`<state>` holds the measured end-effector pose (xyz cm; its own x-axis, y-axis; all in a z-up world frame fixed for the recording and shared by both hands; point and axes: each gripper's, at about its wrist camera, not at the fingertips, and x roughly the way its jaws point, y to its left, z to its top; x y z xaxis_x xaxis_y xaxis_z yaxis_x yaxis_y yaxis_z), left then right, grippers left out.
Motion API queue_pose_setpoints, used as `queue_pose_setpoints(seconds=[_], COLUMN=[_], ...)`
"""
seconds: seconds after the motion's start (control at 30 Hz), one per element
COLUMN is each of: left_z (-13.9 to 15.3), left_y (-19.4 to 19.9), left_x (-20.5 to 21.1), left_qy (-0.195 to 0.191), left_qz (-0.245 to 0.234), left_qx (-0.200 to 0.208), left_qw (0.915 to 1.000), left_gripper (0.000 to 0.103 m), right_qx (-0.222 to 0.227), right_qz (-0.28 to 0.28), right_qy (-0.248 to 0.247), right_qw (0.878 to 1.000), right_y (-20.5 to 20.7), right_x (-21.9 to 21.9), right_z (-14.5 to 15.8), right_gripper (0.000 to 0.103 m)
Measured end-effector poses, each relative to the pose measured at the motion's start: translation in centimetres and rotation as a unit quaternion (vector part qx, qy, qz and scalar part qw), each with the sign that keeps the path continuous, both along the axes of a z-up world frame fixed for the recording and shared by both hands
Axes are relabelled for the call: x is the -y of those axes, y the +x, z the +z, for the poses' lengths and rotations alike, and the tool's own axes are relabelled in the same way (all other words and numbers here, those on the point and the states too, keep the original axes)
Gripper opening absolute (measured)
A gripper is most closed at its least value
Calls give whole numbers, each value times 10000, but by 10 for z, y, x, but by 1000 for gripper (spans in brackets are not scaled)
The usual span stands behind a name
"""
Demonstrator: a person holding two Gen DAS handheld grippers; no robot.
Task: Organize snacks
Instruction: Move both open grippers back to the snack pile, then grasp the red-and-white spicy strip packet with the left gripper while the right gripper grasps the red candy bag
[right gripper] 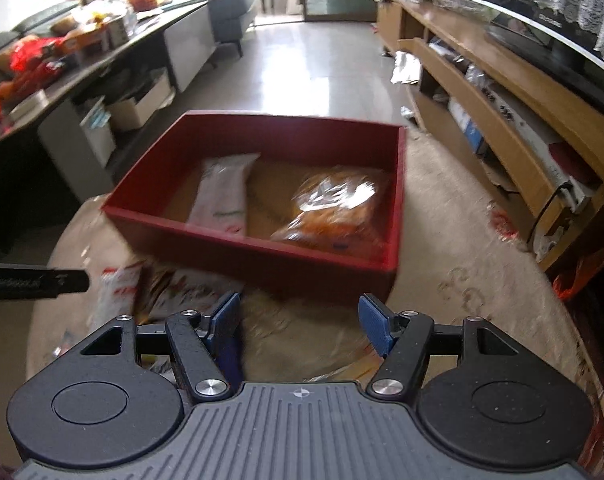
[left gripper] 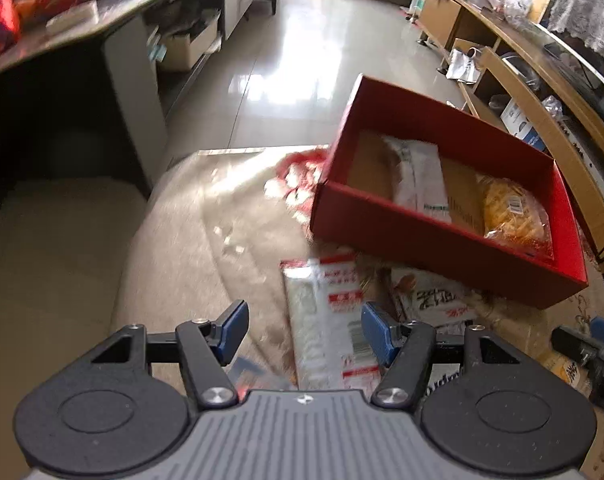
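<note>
I hold both grippers, left and right, low and wide open, empty, over packets before the box.

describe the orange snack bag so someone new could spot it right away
Find the open red box on the beige rug. Inside it lie two packets: a long white packet on the left and the orange snack bag on the right. It is the only clear, shiny bag with golden-orange contents.
</note>
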<state>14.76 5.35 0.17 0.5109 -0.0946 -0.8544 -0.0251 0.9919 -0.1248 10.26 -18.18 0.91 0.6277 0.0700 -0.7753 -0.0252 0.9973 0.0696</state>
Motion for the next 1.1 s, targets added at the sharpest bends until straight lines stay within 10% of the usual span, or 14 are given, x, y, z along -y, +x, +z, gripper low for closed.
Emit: queue_pose_setpoints(seconds=[0.73, 1.1], left_z=[-3, -19], left_y=[-10, 1], left_x=[-7, 0], left_qy=[-368, -246], left_qz=[37, 89], left_qx=[-138, -348], left_qw=[9992, 9991], left_gripper=[67, 67], right_qx=[-974, -1033], right_qz=[685, 750], right_qy=[301, 238], right_qw=[9924, 9915], right_y=[-40, -34], right_x=[-104, -114], right_z=[-51, -78], right_gripper=[74, 103])
